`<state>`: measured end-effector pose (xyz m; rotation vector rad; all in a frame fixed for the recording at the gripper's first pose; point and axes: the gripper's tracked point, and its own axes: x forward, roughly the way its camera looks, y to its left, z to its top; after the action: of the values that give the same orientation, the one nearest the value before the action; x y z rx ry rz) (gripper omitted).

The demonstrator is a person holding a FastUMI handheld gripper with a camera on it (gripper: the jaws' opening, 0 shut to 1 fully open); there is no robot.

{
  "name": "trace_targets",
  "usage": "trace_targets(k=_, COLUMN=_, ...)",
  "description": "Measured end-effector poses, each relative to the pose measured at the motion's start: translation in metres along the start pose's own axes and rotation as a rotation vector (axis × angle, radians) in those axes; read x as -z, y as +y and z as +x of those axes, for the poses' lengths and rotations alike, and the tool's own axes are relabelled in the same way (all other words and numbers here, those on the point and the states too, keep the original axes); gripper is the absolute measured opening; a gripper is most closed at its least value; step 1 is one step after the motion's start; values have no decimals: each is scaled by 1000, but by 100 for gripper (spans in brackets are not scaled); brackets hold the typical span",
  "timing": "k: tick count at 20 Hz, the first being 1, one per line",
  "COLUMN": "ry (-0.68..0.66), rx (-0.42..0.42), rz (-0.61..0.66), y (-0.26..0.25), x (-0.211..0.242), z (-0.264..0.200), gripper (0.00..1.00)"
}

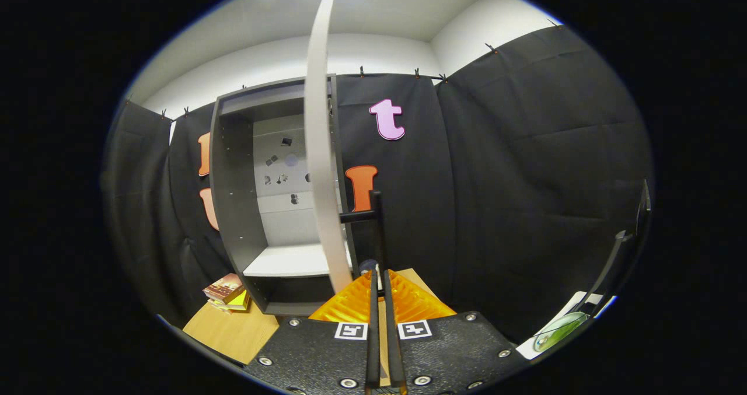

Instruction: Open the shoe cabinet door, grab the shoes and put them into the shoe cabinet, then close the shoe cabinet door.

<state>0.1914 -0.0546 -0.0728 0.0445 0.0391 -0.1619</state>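
Hand-held gripper [379, 275] fingers nearly together on the shoe cabinet door's bar handle [376, 214], door [321, 150] edge-on and swung wide, shoe cabinet [233, 208] interior open left of it, books [226, 292] on the surface [233, 331] beside the cabinet base

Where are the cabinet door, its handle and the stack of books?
cabinet door [320, 150]: gripper view, on its pale edge-on panel.
handle [376, 231]: gripper view, on its upright bar.
books [226, 290]: gripper view, on the top cover.

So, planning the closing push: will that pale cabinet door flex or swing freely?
The pale flat cabinet door looks like rigid board, so probably no flex. Standing edge-on and open, it likely swings easily. The fingers look nearly closed below its black bar handle.
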Motion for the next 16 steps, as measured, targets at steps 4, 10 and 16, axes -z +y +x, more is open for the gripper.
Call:
trace_targets(k=4, ry=-6, rx=47, rz=-1, y=0, x=-1, z=-4, gripper=5)
trace_targets(k=10, ry=13, rx=65, rz=-52, y=10, x=6, z=-5, gripper=5)
trace_targets(k=16, ry=128, rx=25, rz=-33, y=39, x=32, z=-17, gripper=5)
